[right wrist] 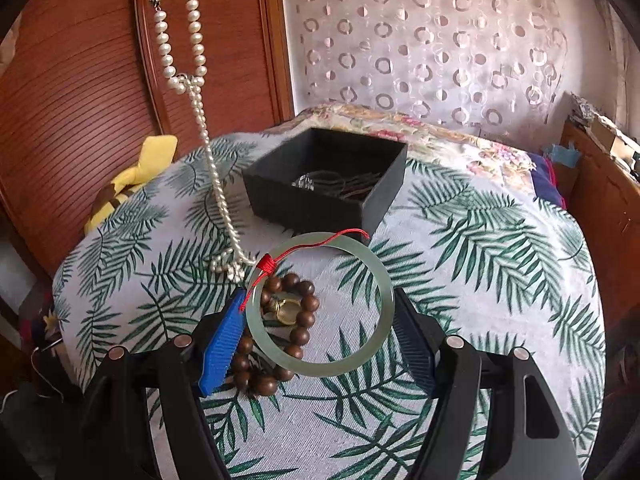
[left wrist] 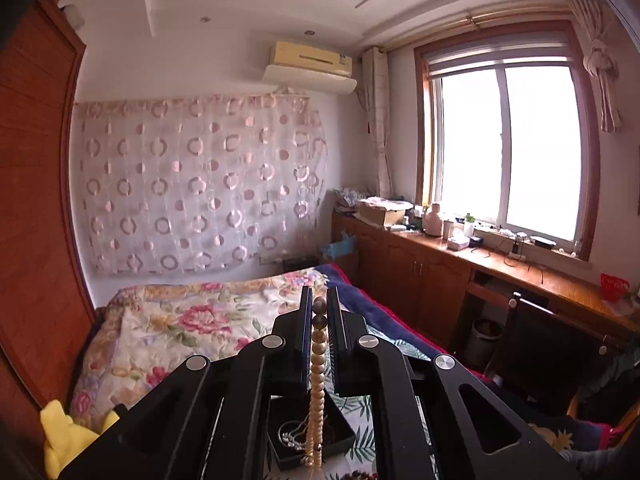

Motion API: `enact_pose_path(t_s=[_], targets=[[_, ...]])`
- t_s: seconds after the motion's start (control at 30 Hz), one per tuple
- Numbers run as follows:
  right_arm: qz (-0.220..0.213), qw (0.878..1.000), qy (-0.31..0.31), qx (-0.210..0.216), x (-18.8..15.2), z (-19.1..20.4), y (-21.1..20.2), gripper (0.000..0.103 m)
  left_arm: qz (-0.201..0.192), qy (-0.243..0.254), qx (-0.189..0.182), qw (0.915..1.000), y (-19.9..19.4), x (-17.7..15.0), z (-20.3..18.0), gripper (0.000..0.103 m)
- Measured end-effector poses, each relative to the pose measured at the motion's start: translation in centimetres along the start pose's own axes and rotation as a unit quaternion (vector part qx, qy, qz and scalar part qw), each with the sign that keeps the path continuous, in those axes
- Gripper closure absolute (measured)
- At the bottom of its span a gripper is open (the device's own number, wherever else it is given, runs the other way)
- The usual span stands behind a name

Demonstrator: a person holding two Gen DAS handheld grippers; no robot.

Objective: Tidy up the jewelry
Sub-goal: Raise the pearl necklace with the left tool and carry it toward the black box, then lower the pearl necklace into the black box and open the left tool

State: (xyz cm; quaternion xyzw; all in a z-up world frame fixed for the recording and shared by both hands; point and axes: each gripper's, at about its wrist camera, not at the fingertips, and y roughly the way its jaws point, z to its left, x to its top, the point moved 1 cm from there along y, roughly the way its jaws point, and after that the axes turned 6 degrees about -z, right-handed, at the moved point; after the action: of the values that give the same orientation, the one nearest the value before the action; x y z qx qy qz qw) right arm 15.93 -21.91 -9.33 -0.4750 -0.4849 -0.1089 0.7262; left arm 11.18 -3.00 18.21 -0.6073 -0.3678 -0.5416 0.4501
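Observation:
My left gripper (left wrist: pixel 319 300) is shut on a pearl necklace (left wrist: pixel 317 364), held high; the strand hangs down over a black box (left wrist: pixel 280 446) that holds silver jewelry. In the right wrist view the pearl necklace (right wrist: pixel 196 80) hangs from above, and its lower end rests on the leaf-print cloth (right wrist: pixel 460 280) left of the black box (right wrist: pixel 320 200). My right gripper (right wrist: pixel 318 320) grips a pale green jade bangle (right wrist: pixel 376 344) with a red cord, over a brown bead bracelet (right wrist: pixel 306 316) and a gold ring (right wrist: pixel 286 308).
A floral quilt (left wrist: pixel 180 320) covers the bed behind the cloth. A yellow plush toy (right wrist: pixel 136 176) lies at the left by the wooden wardrobe (right wrist: pixel 80 100). A wooden counter (left wrist: pixel 500 264) with clutter runs under the window at the right.

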Motion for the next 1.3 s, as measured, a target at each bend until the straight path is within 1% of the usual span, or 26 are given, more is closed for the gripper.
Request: enact_pose_path(t_s=[0.13, 0.2, 0.27, 0.3, 0.33, 0.47, 0.57, 0.6, 0.63, 0.73, 0.83, 0.87, 0.97, 1.0, 1.03, 1.07, 1.1, 1.23, 1.3], targets=[[-0.009, 1.000, -0.003, -0.001, 0.5, -0.1, -0.7, 0.029, -0.002, 0.000, -0.001, 1.0000, -0.1, 0.5, -0.4, 0.097], [-0.009, 1.000, -0.006, 0.000, 0.5, 0.0, -0.9, 0.029, -0.005, 0.017, -0.003, 0.9998, 0.3, 0.8, -0.6, 0.097], [-0.003, 1.000, -0.008, 0.003, 0.4, 0.0, -0.7, 0.029, 0.019, 0.016, 0.012, 0.9996, 1.7, 0.0, -0.2, 0.097], [0.000, 1.000, -0.009, 0.004, 0.2, 0.0, -0.5, 0.029, 0.032, 0.004, 0.008, 0.9994, 2.5, -0.4, 0.4, 0.097], [0.003, 1.000, -0.010, 0.003, 0.0, 0.1, -0.2, 0.029, 0.034, 0.003, 0.008, 0.9994, 2.6, -0.9, 0.4, 0.097], [0.021, 1.000, -0.008, 0.010, -0.8, 0.2, 0.9, 0.029, 0.024, -0.002, 0.000, 0.9997, 2.5, -0.8, 0.4, 0.097], [0.029, 0.999, -0.018, 0.020, -1.2, 0.8, 1.7, 0.028, 0.019, 0.005, -0.004, 0.9998, 2.2, -0.7, 0.0, 0.097], [0.027, 0.999, -0.020, 0.017, -1.1, 1.0, 1.8, 0.021, 0.019, 0.006, -0.005, 0.9998, 2.0, -0.9, -0.1, 0.097], [0.022, 0.999, -0.020, 0.015, -0.9, 1.1, 1.9, 0.018, 0.019, 0.007, -0.006, 0.9998, 1.9, -1.1, -0.2, 0.097], [0.010, 0.999, -0.013, 0.031, 0.3, 1.6, 2.2, 0.019, 0.023, 0.003, -0.009, 0.9997, 1.6, -1.6, -0.3, 0.097], [-0.011, 0.997, -0.006, 0.070, 2.3, 2.6, 2.6, 0.031, 0.028, 0.000, -0.012, 0.9995, 1.7, -2.1, -0.2, 0.097], [-0.017, 0.996, -0.001, 0.084, 3.2, 3.0, 3.1, 0.034, 0.029, -0.001, -0.012, 0.9995, 1.6, -2.3, -0.2, 0.097], [-0.020, 0.994, 0.000, 0.103, 4.9, 4.0, 4.4, 0.046, 0.029, -0.003, -0.012, 0.9995, 1.6, -2.5, -0.1, 0.097], [-0.018, 0.994, -0.001, 0.104, 5.2, 4.2, 4.9, 0.051, 0.029, -0.004, -0.012, 0.9995, 1.5, -2.5, 0.0, 0.097], [-0.013, 0.995, -0.002, 0.101, 5.6, 4.4, 5.6, 0.064, 0.029, -0.003, -0.012, 0.9995, 1.6, -2.4, -0.1, 0.097], [-0.011, 0.995, -0.004, 0.099, 5.8, 4.5, 6.0, 0.086, 0.029, -0.003, -0.012, 0.9995, 1.6, -2.5, -0.1, 0.097], [-0.011, 0.995, -0.006, 0.097, 6.0, 4.5, 6.1, 0.099, 0.029, -0.001, -0.011, 0.9995, 1.7, -2.4, 0.0, 0.097], [-0.035, 0.994, -0.011, 0.107, 6.8, 4.4, 4.4, 0.098, 0.032, 0.001, 0.004, 0.9995, 1.6, -3.5, 0.7, 0.097], [-0.054, 0.993, -0.023, 0.098, 7.6, 4.4, 2.8, 0.098, 0.039, 0.000, 0.011, 0.9992, 1.6, -4.3, 1.3, 0.097]])
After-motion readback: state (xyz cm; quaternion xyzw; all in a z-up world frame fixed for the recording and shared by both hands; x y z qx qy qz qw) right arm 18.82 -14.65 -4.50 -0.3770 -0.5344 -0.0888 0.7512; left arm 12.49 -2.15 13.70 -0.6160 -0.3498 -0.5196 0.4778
